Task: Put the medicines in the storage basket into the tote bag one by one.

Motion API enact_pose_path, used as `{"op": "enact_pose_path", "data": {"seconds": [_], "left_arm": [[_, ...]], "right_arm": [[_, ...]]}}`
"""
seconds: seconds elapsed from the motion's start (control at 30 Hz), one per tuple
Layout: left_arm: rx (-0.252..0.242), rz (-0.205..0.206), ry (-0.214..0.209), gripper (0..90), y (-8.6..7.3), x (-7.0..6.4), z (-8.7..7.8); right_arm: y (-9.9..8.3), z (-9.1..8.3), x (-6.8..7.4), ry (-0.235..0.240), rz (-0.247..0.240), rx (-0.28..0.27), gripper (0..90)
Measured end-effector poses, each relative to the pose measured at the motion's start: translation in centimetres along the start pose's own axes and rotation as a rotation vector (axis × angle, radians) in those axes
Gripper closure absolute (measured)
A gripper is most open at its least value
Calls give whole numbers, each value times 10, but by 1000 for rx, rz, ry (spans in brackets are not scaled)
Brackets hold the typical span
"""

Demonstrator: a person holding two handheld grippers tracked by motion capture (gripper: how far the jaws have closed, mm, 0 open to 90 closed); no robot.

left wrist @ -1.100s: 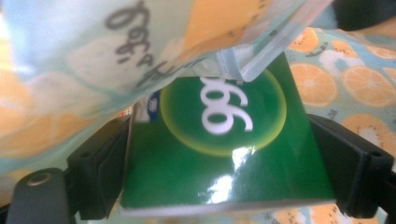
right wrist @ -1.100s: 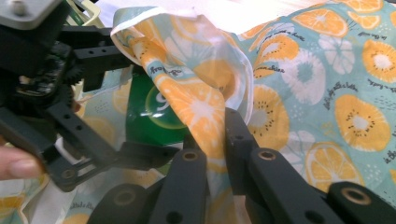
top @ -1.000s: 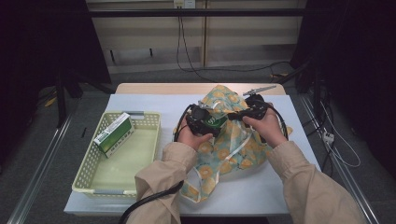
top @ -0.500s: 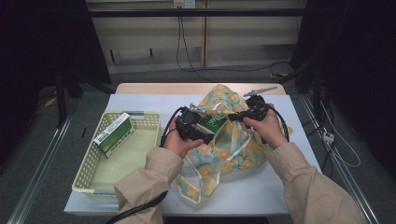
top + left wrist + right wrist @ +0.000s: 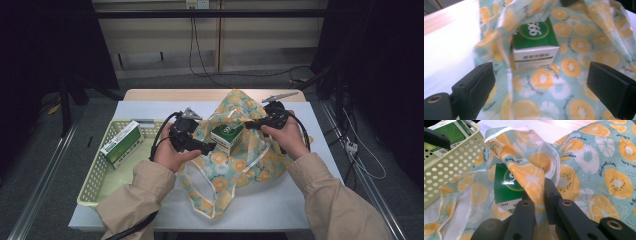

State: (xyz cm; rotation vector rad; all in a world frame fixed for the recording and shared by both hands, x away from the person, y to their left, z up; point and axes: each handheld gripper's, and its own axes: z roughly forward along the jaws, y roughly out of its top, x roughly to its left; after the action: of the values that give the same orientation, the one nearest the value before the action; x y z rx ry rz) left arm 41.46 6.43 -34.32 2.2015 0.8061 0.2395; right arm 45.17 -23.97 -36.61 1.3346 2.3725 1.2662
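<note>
Right gripper view: box [image 5: 506, 183] half hidden behind bag fabric [image 5: 534, 173] pinched in right hand-held gripper [image 5: 537, 188]; left hand-held gripper [image 5: 541, 85] released

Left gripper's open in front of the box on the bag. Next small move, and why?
Probably ease the left gripper forward and close it on the green-and-white box. Its jaws stand wide apart with the box centred ahead of them, not yet between them. The right gripper is shut on a fold of the fruit-print bag, holding the fabric up off the box, so the approach looks clear.
</note>
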Motion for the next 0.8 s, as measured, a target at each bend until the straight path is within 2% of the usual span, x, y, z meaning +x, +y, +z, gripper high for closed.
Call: {"op": "enact_pose_path", "data": {"seconds": [0.07,0.37,0.5,0.8], "left_arm": [[-9,-14,4,77,-2,3,-5],[-15,-25,14,77,-13,19,-21],[-27,-33,4,69,-17,26,-28],[-45,-32,6,55,-25,38,-43]], "right_arm": [[0,0,0,0,2,0,874],[0,3,1,4,-2,10,874],[-1,3,1,4,0,10,873],[-1,3,1,3,-5,14,874]]}}
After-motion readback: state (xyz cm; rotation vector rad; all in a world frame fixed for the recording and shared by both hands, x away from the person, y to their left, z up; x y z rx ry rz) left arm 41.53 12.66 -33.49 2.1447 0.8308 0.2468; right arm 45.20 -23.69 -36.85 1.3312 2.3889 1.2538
